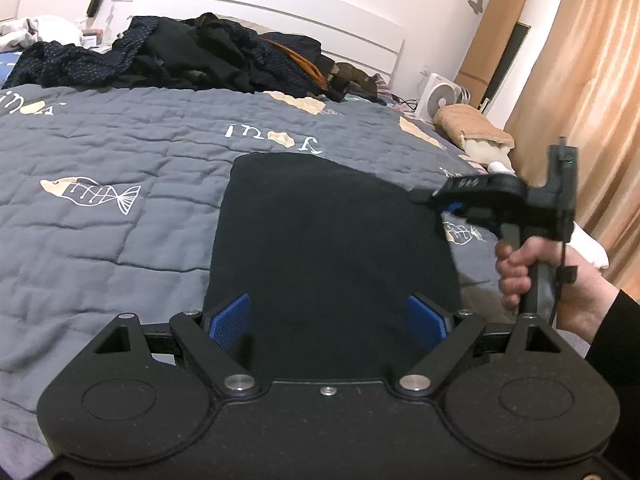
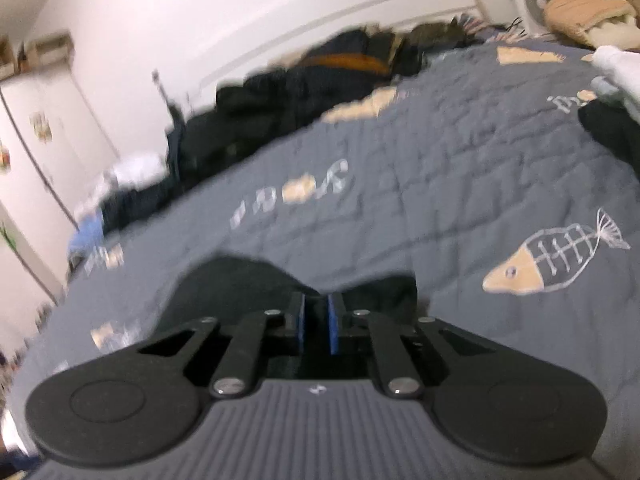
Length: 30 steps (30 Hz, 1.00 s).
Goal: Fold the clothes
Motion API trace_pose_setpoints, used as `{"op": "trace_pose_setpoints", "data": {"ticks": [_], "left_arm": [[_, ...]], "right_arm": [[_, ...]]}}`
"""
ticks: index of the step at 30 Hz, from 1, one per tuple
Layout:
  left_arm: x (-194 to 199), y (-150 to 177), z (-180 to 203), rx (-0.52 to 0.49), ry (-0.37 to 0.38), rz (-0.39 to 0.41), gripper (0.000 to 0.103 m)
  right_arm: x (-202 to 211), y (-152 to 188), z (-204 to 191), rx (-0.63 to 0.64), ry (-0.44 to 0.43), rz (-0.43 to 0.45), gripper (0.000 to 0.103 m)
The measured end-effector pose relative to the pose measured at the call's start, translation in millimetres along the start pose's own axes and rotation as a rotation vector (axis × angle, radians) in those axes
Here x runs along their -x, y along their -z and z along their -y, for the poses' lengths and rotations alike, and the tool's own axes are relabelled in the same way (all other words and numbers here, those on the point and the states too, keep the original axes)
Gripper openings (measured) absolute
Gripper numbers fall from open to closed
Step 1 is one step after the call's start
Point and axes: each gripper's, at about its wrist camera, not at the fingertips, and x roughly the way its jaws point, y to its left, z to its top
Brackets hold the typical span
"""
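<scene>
The left gripper (image 1: 327, 322) is standing nearest the lens, its two blue pads spread wide over the near edge of one dark folded garment (image 1: 332, 256). The garment is lying flat on the grey quilt (image 1: 100, 152), its long axis running away from the camera toward the headboard. One heap of dark clothes (image 1: 192, 56) is resting at the far end of the bed. The left view alone is showing a hand (image 1: 560, 280) gripping the right gripper (image 1: 424, 199) at the garment's far right corner. The blurred right view is showing that gripper's pads (image 2: 334, 326) drawn nearly together; whether cloth sits between them cannot be told.
</scene>
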Motion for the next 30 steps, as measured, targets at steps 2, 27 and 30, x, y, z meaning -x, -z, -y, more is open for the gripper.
{"op": "trace_pose_setpoints", "data": {"ticks": [2, 27, 30], "left_arm": [[0.4, 0.3, 0.0, -0.001, 0.0, 0.0, 0.085], [5.3, -3.5, -0.4, 0.001, -0.018, 0.027, 0.085], [6.7, -4.4, 0.1, 0.007, -0.02, 0.035, 0.085]], "right_arm": [[7.1, -5.1, -0.7, 0.011, 0.0, 0.059, 0.01], [45.1, 23.5, 13.3, -0.037, 0.01, -0.068, 0.039], [58.2, 38.2, 8.5, -0.027, 0.018, -0.1, 0.039]]}}
